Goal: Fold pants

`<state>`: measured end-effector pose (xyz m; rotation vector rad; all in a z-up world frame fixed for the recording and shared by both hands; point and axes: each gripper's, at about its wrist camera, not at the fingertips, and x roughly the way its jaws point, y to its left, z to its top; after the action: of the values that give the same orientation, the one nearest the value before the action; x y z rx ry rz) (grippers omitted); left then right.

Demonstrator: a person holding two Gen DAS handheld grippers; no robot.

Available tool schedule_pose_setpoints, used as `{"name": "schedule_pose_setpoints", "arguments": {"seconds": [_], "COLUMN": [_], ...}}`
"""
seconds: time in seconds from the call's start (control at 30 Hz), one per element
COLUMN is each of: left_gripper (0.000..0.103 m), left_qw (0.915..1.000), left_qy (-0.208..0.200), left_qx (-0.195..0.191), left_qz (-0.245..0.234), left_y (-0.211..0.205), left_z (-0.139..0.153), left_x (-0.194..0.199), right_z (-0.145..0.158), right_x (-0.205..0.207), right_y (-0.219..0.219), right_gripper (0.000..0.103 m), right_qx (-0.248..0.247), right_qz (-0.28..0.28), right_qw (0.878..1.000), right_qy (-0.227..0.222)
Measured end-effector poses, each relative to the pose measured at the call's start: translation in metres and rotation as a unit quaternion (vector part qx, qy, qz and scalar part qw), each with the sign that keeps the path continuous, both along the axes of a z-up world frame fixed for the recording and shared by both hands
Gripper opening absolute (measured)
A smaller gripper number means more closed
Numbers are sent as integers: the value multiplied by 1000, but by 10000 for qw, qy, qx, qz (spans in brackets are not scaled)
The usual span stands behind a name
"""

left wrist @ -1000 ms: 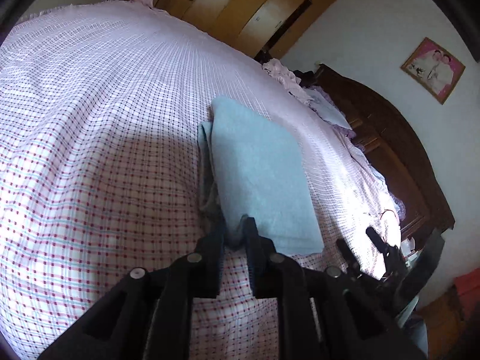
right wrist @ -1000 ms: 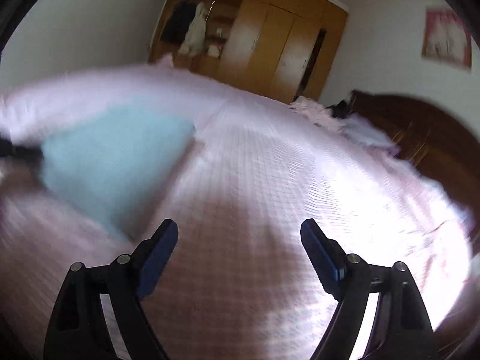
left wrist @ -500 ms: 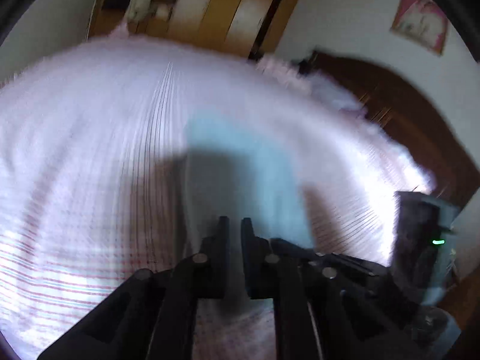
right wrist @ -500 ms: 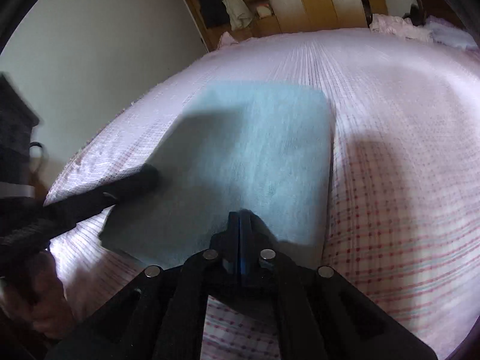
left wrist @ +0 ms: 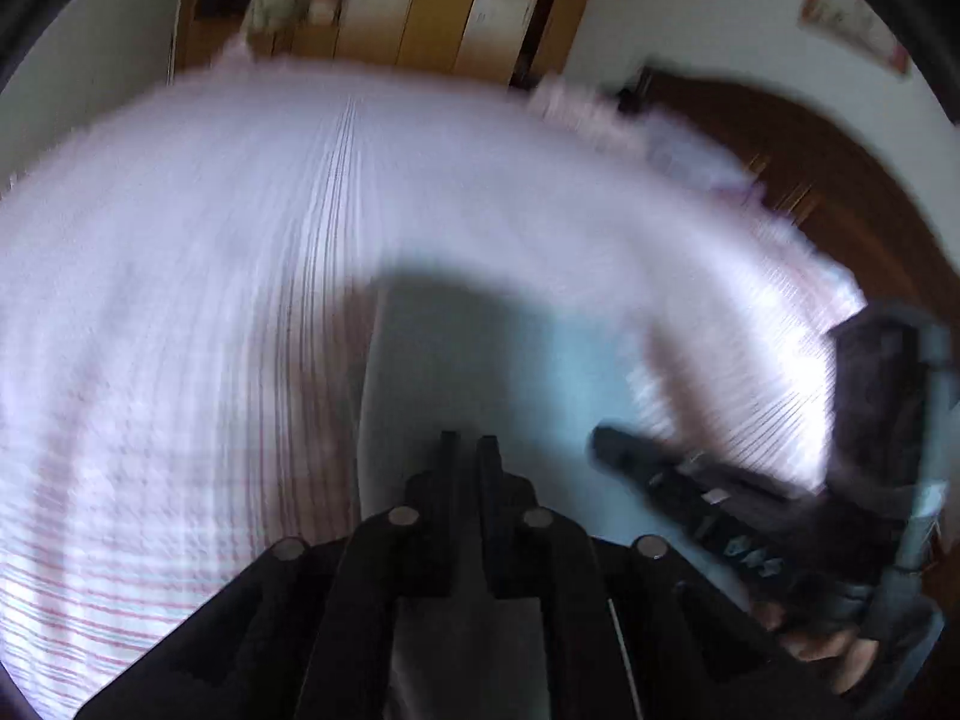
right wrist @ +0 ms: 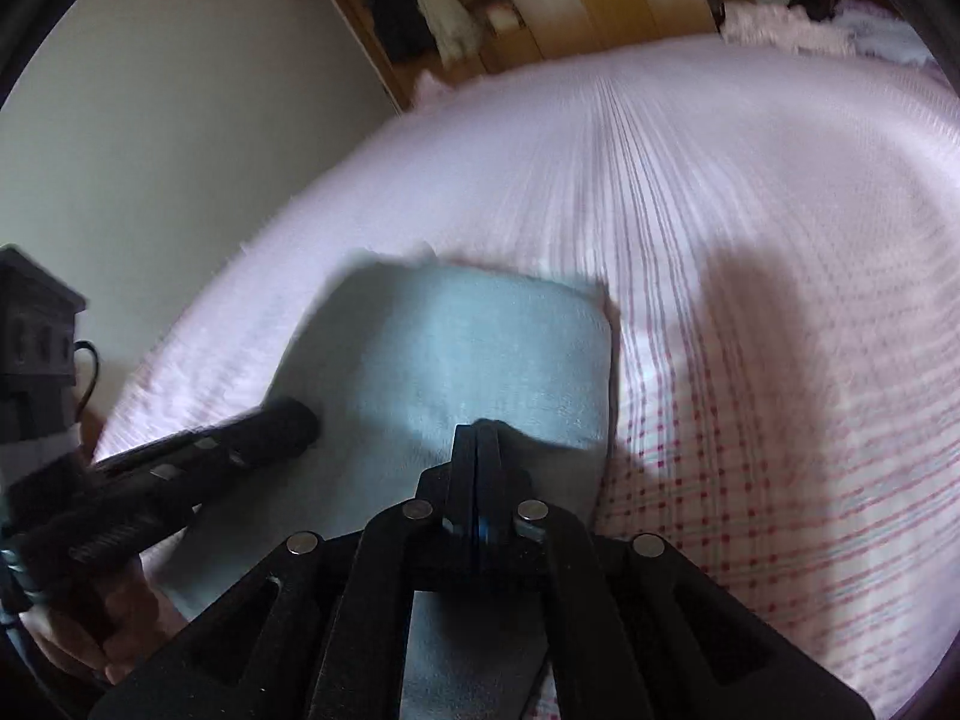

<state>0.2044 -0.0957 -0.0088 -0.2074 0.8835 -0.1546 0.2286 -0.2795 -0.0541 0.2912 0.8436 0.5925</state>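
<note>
The light blue pants [right wrist: 480, 360] lie folded into a compact rectangle on the pink checked bed; they also show, blurred, in the left wrist view [left wrist: 510, 372]. My right gripper [right wrist: 477, 438] is shut, its tips resting over the near edge of the pants. My left gripper [left wrist: 468, 447] is nearly shut with a thin gap, over the near part of the pants. Whether either pinches cloth is unclear. Each gripper shows in the other's view, the left [right wrist: 282, 426] and the right [left wrist: 618, 450].
The bed sheet [right wrist: 750, 240] spreads wide to the right and back. A wooden wardrobe [right wrist: 570, 0] stands beyond the bed. A dark wooden headboard [left wrist: 810, 180] with crumpled clothes [left wrist: 600, 114] is at the right. A wall [right wrist: 150, 150] is at the left.
The right gripper swung left onto the pants and closed from wide open. The left gripper moved forward over the pants. Both views are motion blurred.
</note>
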Motion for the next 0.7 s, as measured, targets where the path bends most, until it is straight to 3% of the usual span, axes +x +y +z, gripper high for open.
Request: {"name": "schedule_pose_setpoints", "arguments": {"seconds": [0.07,0.17,0.23,0.27,0.33,0.4,0.53,0.63,0.7], "left_gripper": [4,4,4,4,4,4,6,12,15], "left_qw": [9999,9986,9983,9984,9998,9998,9998,9992,9991], "left_qy": [-135,-171,-440,-483,-146,171,-34,-85,-132], "left_qx": [-79,-505,-369,-289,-124,-136,-217,-386,-407], "left_qz": [10,72,84,50,59,-27,22,12,-83], "left_y": [3,10,8,6,3,4,14,21,20], "left_z": [0,26,39,40,21,-4,13,20,16], "left_x": [-8,-13,-14,-11,5,15,-5,-26,-43], "right_z": [11,33,34,28,4,-1,21,22,19], "right_x": [-6,-4,5,13,29,29,3,-21,-38], "right_y": [-1,-6,-11,-11,-3,-7,-22,-37,-40], "right_gripper": [0,0,0,0,0,0,0,0,0], "right_qx": [-17,135,299,219,-171,12,77,703,763], "right_qz": [-39,-138,-261,-267,-172,-247,-612,-416,-293], "right_qw": [9999,9985,9975,9981,9995,9996,9972,9966,9966], "right_qy": [-101,-516,-583,-511,-192,-143,-429,-66,42]}}
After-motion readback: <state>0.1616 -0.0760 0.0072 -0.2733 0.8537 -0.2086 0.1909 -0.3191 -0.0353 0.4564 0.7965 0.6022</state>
